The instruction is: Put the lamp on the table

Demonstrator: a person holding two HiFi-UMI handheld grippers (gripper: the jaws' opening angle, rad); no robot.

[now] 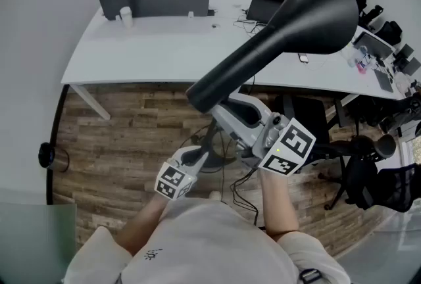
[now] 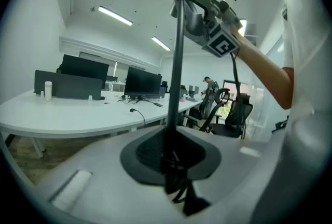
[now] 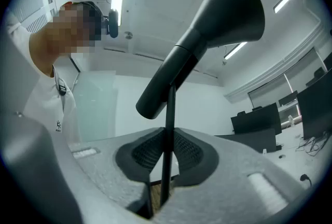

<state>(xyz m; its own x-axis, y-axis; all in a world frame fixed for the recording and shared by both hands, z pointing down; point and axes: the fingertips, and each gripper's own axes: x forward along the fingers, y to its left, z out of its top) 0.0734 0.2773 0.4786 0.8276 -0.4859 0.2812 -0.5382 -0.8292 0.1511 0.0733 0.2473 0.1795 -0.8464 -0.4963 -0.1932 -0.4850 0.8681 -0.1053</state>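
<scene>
Holding the black lamp with a thin metal pole and cone-shaped shade (image 1: 276, 39), I have it in the air over the wooden floor (image 1: 125, 138), in front of the near edge of the white curved table (image 1: 164, 46). My left claw (image 2: 174, 158) is clamped low on the pole, and my right claw (image 3: 166, 161) higher, under the shade. I judge the lamp stiff but top-heavy, and the smooth pole could slip. A small white container (image 1: 125, 15) stands near the table's far left corner; what is in it I cannot tell.
</scene>
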